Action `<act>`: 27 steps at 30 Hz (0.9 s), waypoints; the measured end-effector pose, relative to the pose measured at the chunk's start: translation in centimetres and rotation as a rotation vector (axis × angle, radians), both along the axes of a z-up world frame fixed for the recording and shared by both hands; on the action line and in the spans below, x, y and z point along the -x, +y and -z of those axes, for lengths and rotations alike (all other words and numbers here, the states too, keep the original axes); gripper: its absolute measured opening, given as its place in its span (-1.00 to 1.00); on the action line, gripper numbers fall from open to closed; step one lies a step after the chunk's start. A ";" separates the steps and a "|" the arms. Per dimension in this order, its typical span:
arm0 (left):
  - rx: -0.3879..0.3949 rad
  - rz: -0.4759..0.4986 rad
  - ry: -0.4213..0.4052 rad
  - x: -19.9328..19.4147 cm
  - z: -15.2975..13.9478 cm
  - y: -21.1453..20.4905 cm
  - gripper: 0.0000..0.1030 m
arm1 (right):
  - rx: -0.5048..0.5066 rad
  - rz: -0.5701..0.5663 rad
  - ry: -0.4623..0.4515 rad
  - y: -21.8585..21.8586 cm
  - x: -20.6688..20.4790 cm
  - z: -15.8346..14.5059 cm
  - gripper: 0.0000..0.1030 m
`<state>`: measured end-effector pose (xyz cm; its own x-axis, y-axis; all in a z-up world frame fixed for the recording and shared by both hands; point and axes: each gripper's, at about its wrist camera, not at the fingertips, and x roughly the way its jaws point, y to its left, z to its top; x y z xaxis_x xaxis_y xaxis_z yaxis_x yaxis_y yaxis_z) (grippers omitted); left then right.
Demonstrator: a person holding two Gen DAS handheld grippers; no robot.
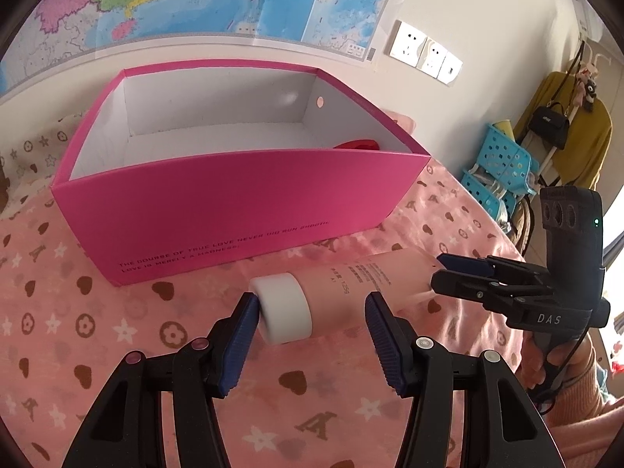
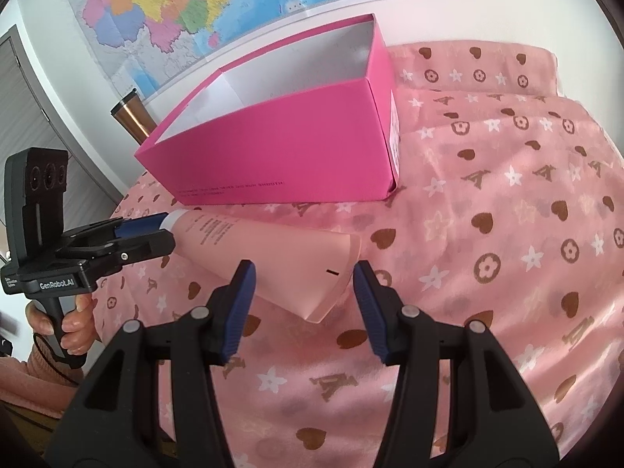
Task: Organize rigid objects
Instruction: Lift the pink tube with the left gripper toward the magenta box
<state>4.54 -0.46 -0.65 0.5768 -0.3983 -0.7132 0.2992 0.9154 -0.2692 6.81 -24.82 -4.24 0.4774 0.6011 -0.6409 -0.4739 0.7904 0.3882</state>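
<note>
A pink tube [image 1: 351, 284] with a white cap [image 1: 282, 312] lies slantwise on the pink bedspread, just in front of an open pink box [image 1: 234, 202]. My left gripper [image 1: 312, 304] is shut on the tube's cap end: one pad lies against the cap, the other against the body behind it. In the right wrist view the tube [image 2: 273, 257] runs from the left gripper [image 2: 167, 230] to my right gripper [image 2: 304, 269]. The flat tail sits between the right fingers, with a small gap at the right pad. The right gripper [image 1: 436, 271] stands open.
A red object [image 1: 358, 144] lies inside the box [image 2: 280, 148], near its right wall. A copper tumbler [image 2: 130, 117] stands behind the box. Blue baskets [image 1: 503, 156] and a black bag [image 1: 550, 124] on a yellow garment are off the bed's right side. A map covers the wall.
</note>
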 end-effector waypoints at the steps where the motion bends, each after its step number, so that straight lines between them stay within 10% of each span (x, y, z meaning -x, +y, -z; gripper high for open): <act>1: 0.000 0.000 -0.002 0.0 -0.1 0.0 0.10 | 0.001 0.000 -0.003 0.0 0.0 -0.1 0.06; 27: 0.001 -0.003 -0.071 0.2 -2.6 -0.3 0.10 | -0.008 -0.003 -0.062 -0.1 0.1 -2.3 0.06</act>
<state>4.37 -0.81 1.98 0.6273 -0.3972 -0.6699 0.3148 0.9161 -0.2484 6.69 -24.92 -1.93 0.5139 0.6076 -0.6056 -0.4997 0.7858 0.3644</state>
